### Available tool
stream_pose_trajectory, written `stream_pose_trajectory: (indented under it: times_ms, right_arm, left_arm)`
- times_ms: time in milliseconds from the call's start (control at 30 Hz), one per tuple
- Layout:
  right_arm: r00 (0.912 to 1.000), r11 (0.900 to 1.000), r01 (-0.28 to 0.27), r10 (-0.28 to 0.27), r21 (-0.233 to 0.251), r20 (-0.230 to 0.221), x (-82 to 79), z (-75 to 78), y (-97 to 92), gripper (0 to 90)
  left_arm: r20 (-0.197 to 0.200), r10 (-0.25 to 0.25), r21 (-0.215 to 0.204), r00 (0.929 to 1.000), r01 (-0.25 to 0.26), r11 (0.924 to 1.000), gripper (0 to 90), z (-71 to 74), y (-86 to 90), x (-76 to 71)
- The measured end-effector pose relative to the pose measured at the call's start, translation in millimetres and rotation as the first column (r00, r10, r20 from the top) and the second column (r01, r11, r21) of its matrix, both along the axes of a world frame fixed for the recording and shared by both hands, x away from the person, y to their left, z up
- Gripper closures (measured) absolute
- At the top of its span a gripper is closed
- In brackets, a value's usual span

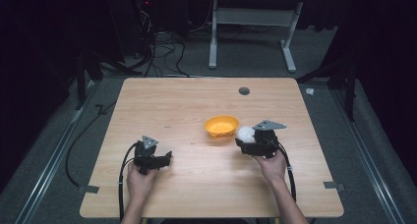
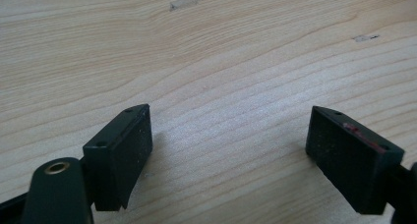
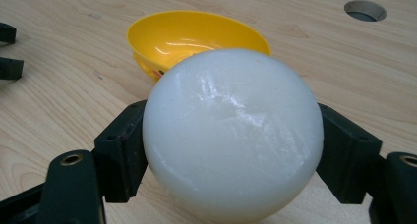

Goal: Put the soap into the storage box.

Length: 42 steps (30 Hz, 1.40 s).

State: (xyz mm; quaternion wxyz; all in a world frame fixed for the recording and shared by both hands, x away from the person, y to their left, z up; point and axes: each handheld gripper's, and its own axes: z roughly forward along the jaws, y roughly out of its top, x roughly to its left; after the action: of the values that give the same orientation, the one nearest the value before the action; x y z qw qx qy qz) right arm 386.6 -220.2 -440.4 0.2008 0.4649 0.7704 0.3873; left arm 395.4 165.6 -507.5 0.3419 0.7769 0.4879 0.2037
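The right gripper (image 1: 244, 138) clamps a smooth, glossy white ball (image 3: 233, 135) between its two flat black jaws, one pressed against each side of the sphere. Just beyond the ball sits a shallow yellow plastic bowl (image 3: 192, 36) (round, thin-walled, shiny inside) on the pale wood-grain table (image 1: 162, 106), near its middle. A round hole (image 1: 244, 91) is cut into the tabletop farther back. The left gripper (image 1: 168, 157) rests low at the table's near left, well apart from the bowl, its matte rectangular jaws spread wide with bare wood between them.
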Motion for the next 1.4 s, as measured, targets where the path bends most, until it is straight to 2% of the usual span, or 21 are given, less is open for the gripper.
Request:
stream_pose_trajectory:
  times_ms: [367, 700, 900, 1000, 1200, 1400]
  right_arm:
    - [0.9996, 0.9999, -0.015, 0.015, 0.008, 0.023, 8.3, 11.7, 8.0, 25.0]
    - [0.999, 0.9992, -0.04, 0.04, 0.002, 0.018, 18.2, 17.0, 17.8, 25.0]
    - [0.9986, 0.9986, -0.052, 0.052, 0.009, 0.006, 26.1, 16.0, 24.1, 25.0]
    - [0.9979, 0.9978, -0.065, 0.065, -0.012, -0.003, 31.0, 12.9, 30.7, 25.0]
    - [0.9972, 0.9973, -0.074, 0.074, 0.006, -0.013, 40.1, 11.6, 39.0, 25.0]
    - [0.9965, 0.9967, -0.082, 0.082, 0.003, -0.017, 49.0, 13.8, 45.4, 25.0]
  left_arm:
    - [0.0, 0.0, 0.0, 1.0, 0.0, 1.0, 18.1, 0.0, 0.0, 0.0]
    - [-0.001, -0.001, -0.001, 1.0, 0.001, 1.0, 18.0, 0.0, 0.0, 0.1]
    - [0.0, -0.001, -0.001, 1.0, 0.001, 1.0, 18.0, 0.0, 0.0, 0.0]
    - [0.0, -0.001, -0.001, 1.0, 0.001, 1.0, 17.9, 0.0, 0.0, 0.0]
    - [-0.002, -0.004, 0.001, 1.0, 0.004, 1.0, 17.9, 0.1, 0.0, 0.0]
    - [-0.002, -0.004, 0.001, 1.0, 0.004, 1.0, 17.9, 0.1, 0.0, 0.0]
